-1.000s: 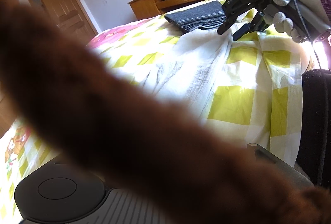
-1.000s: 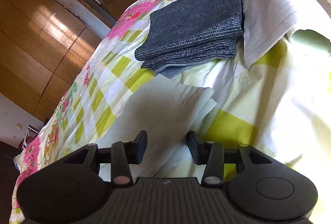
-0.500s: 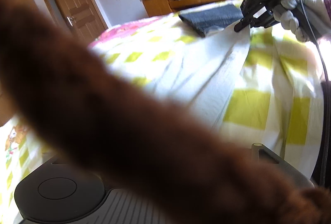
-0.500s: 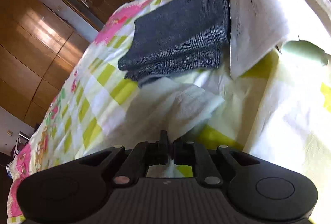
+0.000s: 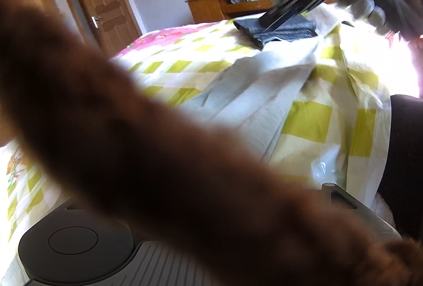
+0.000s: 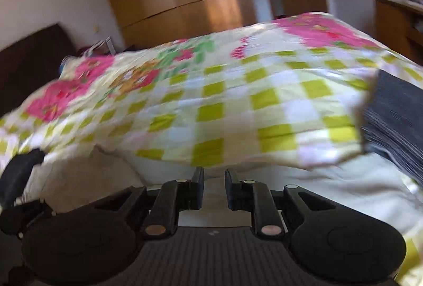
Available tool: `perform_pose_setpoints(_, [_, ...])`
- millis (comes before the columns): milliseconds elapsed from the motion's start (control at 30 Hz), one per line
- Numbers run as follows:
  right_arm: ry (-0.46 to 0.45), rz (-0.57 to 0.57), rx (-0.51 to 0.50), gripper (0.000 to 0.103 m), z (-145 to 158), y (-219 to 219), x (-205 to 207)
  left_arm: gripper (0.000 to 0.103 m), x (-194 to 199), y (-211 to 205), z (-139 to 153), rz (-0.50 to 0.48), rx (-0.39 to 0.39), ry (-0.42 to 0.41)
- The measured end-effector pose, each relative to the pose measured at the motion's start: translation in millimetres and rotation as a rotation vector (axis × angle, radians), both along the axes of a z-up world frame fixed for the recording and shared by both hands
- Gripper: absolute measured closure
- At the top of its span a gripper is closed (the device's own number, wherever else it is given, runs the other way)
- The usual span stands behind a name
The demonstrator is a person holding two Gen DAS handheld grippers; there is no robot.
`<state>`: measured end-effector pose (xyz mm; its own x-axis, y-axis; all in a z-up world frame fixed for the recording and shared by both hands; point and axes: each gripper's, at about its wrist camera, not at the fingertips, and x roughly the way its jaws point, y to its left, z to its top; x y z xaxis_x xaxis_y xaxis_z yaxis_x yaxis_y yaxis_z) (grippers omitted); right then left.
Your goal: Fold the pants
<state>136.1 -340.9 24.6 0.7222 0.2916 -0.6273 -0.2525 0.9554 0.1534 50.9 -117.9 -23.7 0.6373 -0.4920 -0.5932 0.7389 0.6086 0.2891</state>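
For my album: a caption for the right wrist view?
Hand-held gripper over pale pants on a checked bedspread.

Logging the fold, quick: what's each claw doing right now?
Left claw: cannot be told, a brown blur hides it.
Right claw: narrowly open, jaws have just been opening, nothing clamped between them.

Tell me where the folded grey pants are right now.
In the left wrist view the folded grey pants lie on the far side of the checked bedspread, before the wooden desk, beyond the white pants.
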Motion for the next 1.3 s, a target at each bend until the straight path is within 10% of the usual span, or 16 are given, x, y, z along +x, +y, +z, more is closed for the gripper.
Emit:
perform_pose_setpoints(333, [0.139,0.556,-0.361,0.070,-57,92,67,0.033,30,22,-17,0.070,-0.082,0.053])
perform_pose_setpoints(700, [0.151,0.742,-0.482,0.067,-67,112,81,0.033,42,32,-26,0.070,-0.151,0.128])
perform_pose_setpoints(1300, [0.059,0.372,-0.366,0.085,-30,97,98,0.032,41,35,-27,0.076,-0.165,0.120])
